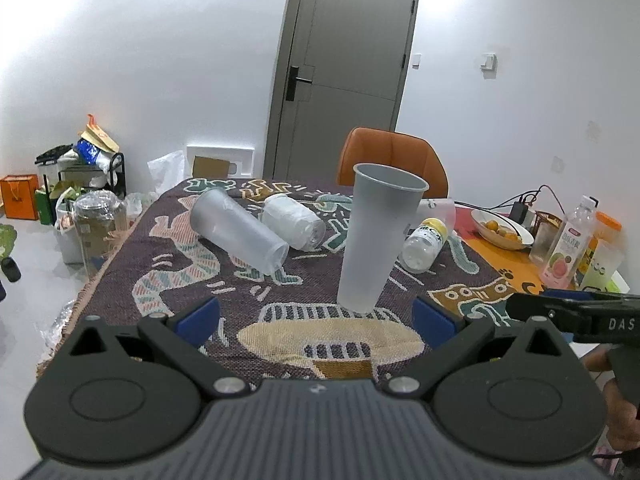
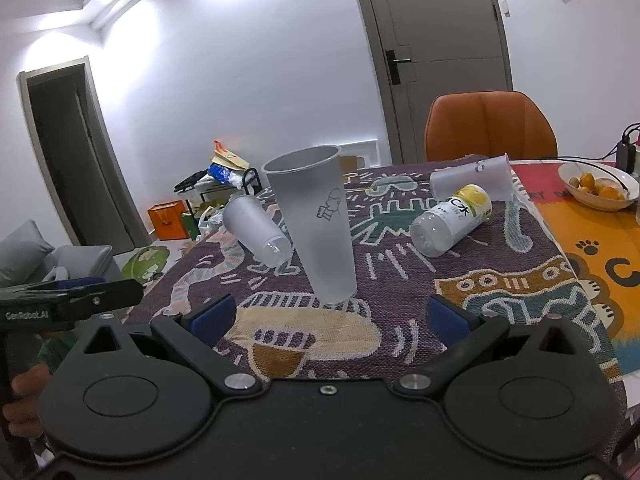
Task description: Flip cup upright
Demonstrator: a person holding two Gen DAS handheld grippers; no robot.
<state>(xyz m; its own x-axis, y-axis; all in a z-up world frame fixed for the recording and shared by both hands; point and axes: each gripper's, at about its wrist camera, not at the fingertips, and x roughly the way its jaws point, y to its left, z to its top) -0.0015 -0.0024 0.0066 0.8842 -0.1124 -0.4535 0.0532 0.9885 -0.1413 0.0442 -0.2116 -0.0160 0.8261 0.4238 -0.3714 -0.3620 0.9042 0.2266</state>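
Cup point(image 1: 376, 236): upright on the cloth point(image 1: 280, 332) — flip looks done.
My left gripper point(image 1: 316, 316): spread wide, empty.
My right gripper point(image 2: 332, 316): likewise — only retreat remains.

Both wrist cameras look forward and slightly down over the patterned tablecloth point(image 1: 248, 300) toward the door point(image 1: 344, 60). The left view sits left, the right view right; both closely share the upright cup point(image 1: 376, 236) and orange chair point(image 2: 488, 128).
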